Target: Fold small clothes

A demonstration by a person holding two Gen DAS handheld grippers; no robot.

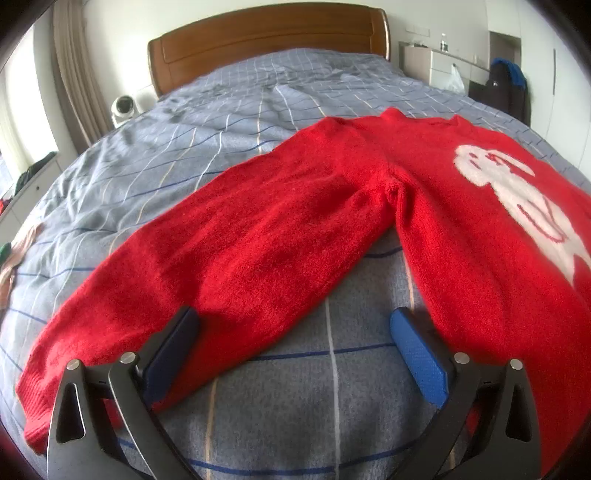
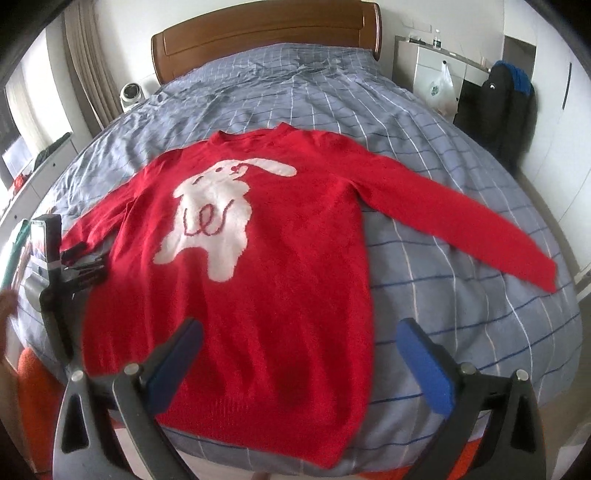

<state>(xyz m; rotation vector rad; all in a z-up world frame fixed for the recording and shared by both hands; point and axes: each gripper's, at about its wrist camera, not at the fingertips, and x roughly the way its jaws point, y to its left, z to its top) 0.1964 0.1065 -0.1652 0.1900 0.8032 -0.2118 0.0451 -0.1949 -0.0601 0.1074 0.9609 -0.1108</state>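
Note:
A red knitted sweater (image 2: pixel 280 280) with a white rabbit motif (image 2: pixel 218 210) lies face up and spread flat on the bed, collar toward the headboard, both sleeves out to the sides. In the left wrist view its left sleeve (image 1: pixel 207 266) runs down to the lower left. My left gripper (image 1: pixel 293 317) hovers open over that sleeve's lower edge and the bedcover, holding nothing. My right gripper (image 2: pixel 299 328) hangs open above the sweater's lower body near the hem, empty. The left gripper (image 2: pixel 79 258) also shows at the left of the right wrist view, beside the left sleeve.
The bed has a blue-grey checked cover (image 2: pixel 461 332) and a brown wooden headboard (image 2: pixel 266 33). A white round device (image 2: pixel 131 94) stands at the bed's left. White drawers (image 2: pixel 428 70) and a dark bag (image 2: pixel 506 96) stand at the right. Other clothes (image 1: pixel 11 258) lie at the left edge.

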